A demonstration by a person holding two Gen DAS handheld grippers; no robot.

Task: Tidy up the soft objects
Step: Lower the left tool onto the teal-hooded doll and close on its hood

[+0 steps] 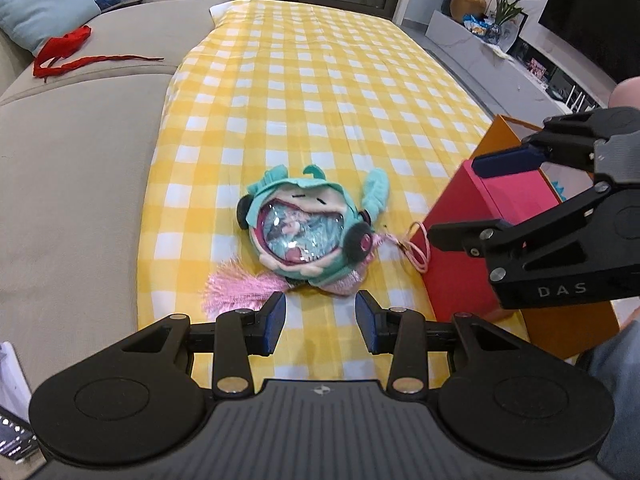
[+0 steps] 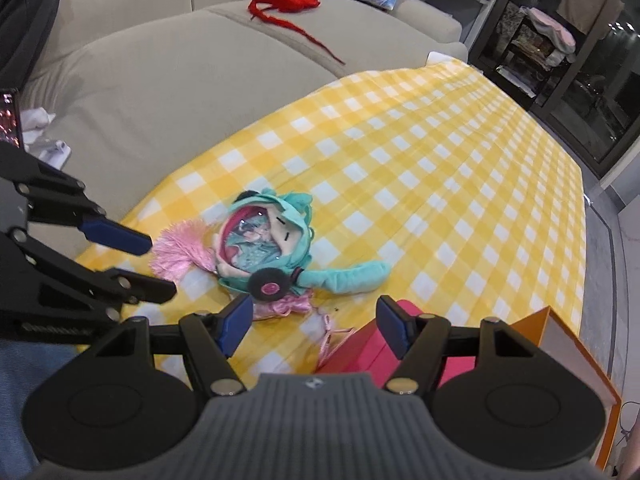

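Observation:
A teal plush toy (image 1: 298, 232) (image 2: 260, 248) with a clear round window in its mouth, black earphones and a pink tassel (image 1: 236, 290) lies on the yellow checked cloth (image 1: 320, 92). My left gripper (image 1: 320, 312) (image 2: 158, 268) hovers just short of the plush, open, nothing between its blue pads. My right gripper (image 2: 314, 312) (image 1: 456, 200) stands open too, over the near edge of the pink-red box (image 1: 460, 240) (image 2: 360, 352) to the right of the plush. A pink cord loop (image 1: 418, 250) from the toy touches the box's side.
An orange lid or tray (image 1: 560, 312) (image 2: 576, 360) lies under the box at the cloth's edge. A beige sofa (image 1: 80, 160) runs along the left with a red ribbon (image 1: 64, 52) and cushions (image 1: 40, 4). A phone (image 1: 16, 440) sits lower left.

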